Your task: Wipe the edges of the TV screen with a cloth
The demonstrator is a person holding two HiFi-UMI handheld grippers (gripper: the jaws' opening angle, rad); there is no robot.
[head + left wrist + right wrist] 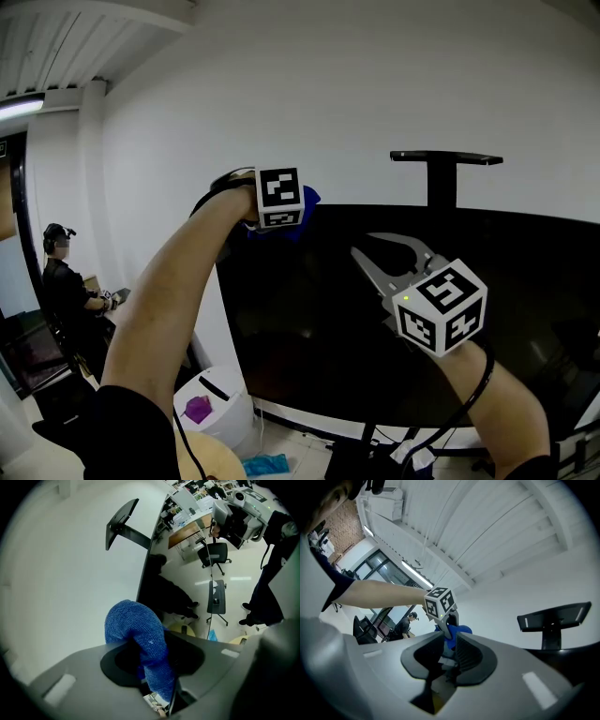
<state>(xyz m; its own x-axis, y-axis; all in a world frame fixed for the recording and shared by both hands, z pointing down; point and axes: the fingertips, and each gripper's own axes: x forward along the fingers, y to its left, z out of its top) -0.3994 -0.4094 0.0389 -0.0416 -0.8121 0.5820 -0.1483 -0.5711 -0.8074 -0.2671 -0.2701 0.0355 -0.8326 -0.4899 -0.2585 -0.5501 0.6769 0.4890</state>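
The big black TV screen (375, 319) fills the middle of the head view; its thin edge (145, 573) runs away from me in the left gripper view. My left gripper (298, 217) is shut on a blue cloth (306, 208) at the screen's upper left corner. Seen from that gripper (145, 653), the cloth (140, 634) bulges out between the jaws. My right gripper (366, 244) hovers in front of the screen, lower and to the right, open with nothing between its jaws (449, 644). Through that gap I see the blue cloth (457, 632).
A black bracket (445, 157) sticks up behind the TV's top edge. A seated person (61, 281) is far left. On the floor below are a white bin (211, 403) and a blue rag (267, 464). An office chair (213, 555) and a standing person (272, 588) are beyond the TV.
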